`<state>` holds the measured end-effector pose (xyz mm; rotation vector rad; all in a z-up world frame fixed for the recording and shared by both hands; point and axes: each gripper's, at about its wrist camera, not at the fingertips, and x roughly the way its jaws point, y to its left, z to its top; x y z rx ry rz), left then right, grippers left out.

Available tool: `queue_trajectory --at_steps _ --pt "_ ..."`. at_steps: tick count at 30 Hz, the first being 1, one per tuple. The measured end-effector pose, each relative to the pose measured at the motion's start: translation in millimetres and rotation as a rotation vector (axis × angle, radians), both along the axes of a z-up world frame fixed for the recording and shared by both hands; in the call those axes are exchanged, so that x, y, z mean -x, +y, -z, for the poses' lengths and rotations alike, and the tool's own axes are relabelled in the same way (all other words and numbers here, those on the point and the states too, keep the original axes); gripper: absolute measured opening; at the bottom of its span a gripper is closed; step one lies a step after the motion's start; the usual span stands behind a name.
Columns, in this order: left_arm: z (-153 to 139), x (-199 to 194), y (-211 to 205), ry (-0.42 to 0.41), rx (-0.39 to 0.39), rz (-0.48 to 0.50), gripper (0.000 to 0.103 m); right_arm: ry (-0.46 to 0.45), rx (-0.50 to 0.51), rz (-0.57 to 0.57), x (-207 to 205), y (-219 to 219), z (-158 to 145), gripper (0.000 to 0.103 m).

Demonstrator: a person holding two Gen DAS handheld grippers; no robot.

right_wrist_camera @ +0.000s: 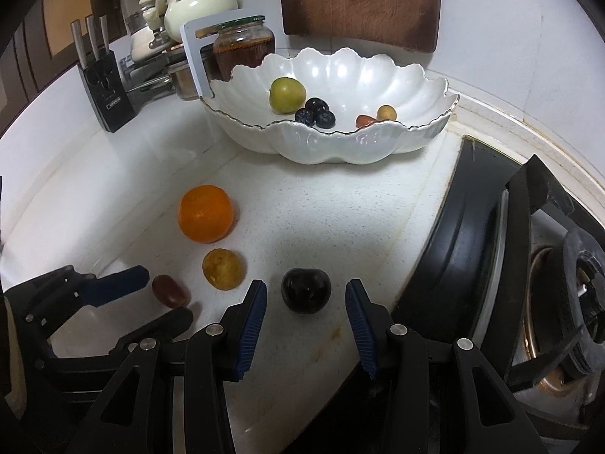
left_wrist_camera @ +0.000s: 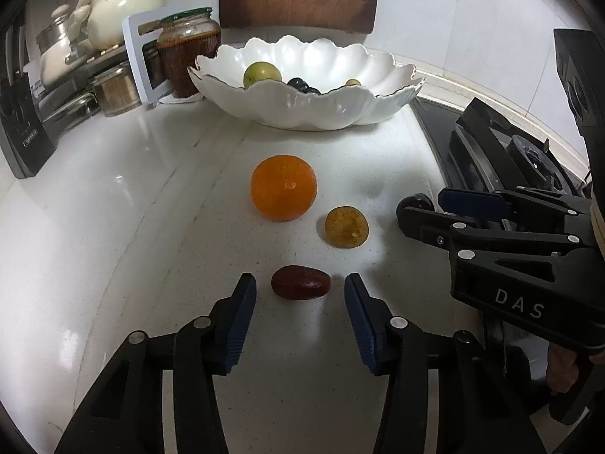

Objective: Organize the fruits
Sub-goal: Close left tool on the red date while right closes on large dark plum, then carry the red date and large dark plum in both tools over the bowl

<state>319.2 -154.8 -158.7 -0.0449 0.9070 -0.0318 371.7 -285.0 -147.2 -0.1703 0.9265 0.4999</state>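
On the white counter lie an orange (left_wrist_camera: 283, 187), a yellow-brown fruit (left_wrist_camera: 346, 227), a dark red date (left_wrist_camera: 300, 282) and a black plum (right_wrist_camera: 306, 290). My left gripper (left_wrist_camera: 300, 283) is open, its blue pads on either side of the date with a gap on each side. The right gripper (right_wrist_camera: 305, 287) is open too, and it brackets the plum without touching it. A white scalloped bowl (right_wrist_camera: 340, 147) at the back holds a green fruit (right_wrist_camera: 287, 94), blueberries (right_wrist_camera: 315, 113) and two small fruits.
A black gas stove (right_wrist_camera: 510, 265) borders the counter on the right, close to the right gripper. Behind the bowl stand a jar (right_wrist_camera: 244, 47), a wooden cutting board (right_wrist_camera: 359, 3), a knife block (right_wrist_camera: 106, 90) and a cream teapot (right_wrist_camera: 200, 3).
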Motion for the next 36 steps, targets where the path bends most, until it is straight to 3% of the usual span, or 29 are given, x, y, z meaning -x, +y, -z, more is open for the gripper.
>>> queue_trajectory --at_steps 4,12,24,36 --pt "3 -2 0 0.005 0.0 -0.002 0.044 0.017 0.002 -0.005 -4 1 4 0.044" --pt "5 -4 0 -0.004 -0.011 0.011 0.031 0.029 0.009 -0.008 -5 3 11 0.031" --pt "-9 0 3 -0.036 0.019 -0.008 0.03 0.011 -0.017 0.0 6 0 0 0.03" --pt "-40 12 11 -0.119 0.035 0.007 0.03 -0.05 -0.049 0.028 20 -1 -27 0.03"
